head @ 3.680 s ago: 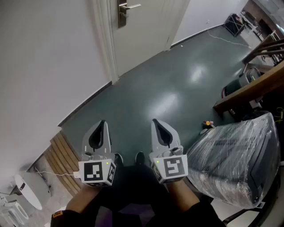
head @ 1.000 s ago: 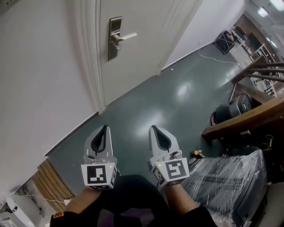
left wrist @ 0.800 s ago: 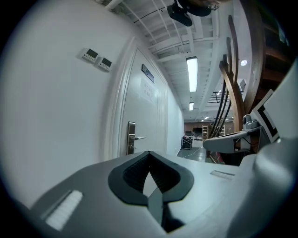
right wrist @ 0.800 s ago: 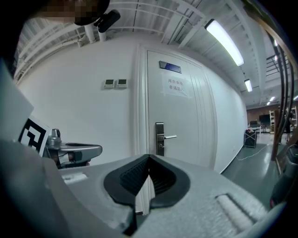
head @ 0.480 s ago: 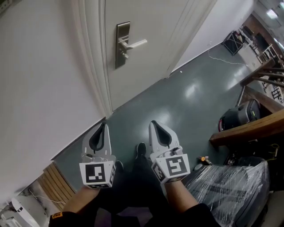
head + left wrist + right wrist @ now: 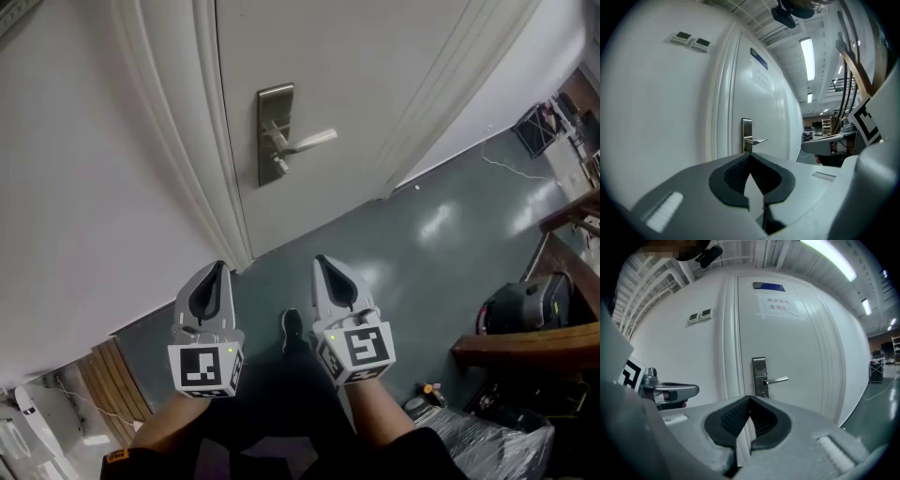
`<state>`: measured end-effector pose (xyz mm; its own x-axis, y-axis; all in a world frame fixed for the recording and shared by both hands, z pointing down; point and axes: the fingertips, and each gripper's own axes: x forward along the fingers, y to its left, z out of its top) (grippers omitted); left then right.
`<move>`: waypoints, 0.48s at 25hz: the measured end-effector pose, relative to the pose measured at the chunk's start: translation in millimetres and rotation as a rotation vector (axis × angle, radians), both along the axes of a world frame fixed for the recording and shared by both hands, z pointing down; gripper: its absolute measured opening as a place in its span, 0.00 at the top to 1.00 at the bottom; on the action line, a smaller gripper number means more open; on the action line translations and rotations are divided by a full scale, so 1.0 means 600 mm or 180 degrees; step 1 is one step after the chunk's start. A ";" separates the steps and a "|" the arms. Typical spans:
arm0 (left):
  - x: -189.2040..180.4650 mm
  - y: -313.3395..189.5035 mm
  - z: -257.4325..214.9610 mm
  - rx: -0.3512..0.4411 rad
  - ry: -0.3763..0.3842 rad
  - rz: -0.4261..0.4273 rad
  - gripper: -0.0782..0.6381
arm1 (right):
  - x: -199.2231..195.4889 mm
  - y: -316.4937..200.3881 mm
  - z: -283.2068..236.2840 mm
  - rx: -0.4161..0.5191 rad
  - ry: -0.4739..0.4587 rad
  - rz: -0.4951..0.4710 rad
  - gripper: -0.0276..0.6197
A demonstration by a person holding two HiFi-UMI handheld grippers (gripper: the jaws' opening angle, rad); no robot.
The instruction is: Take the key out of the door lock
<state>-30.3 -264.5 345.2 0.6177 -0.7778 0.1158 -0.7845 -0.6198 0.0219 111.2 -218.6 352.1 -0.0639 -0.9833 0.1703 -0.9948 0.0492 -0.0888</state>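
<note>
Claws both closed and empty: I hold left claw (image 6: 218,270) and right claw (image 6: 322,263) side by side, well apart from the lock plate (image 6: 275,131) on the far door (image 6: 394,66), where the key is too small to tell.

Floor (image 6: 394,258) before door (image 6: 394,75) seemingly open, lever handle (image 6: 314,142) jutting from lock plate (image 6: 274,108), frame moulding (image 6: 183,141) alongside
</note>
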 end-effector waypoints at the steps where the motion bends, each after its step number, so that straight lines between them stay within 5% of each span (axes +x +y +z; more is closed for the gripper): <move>1: 0.013 -0.017 -0.004 0.0014 -0.0007 -0.0057 0.87 | 0.013 -0.022 0.000 -0.0011 -0.0008 -0.0062 0.97; 12: 0.089 -0.154 0.000 0.0003 -0.0123 -0.0694 0.87 | 0.078 -0.229 0.025 -0.0197 -0.0096 -0.0868 0.97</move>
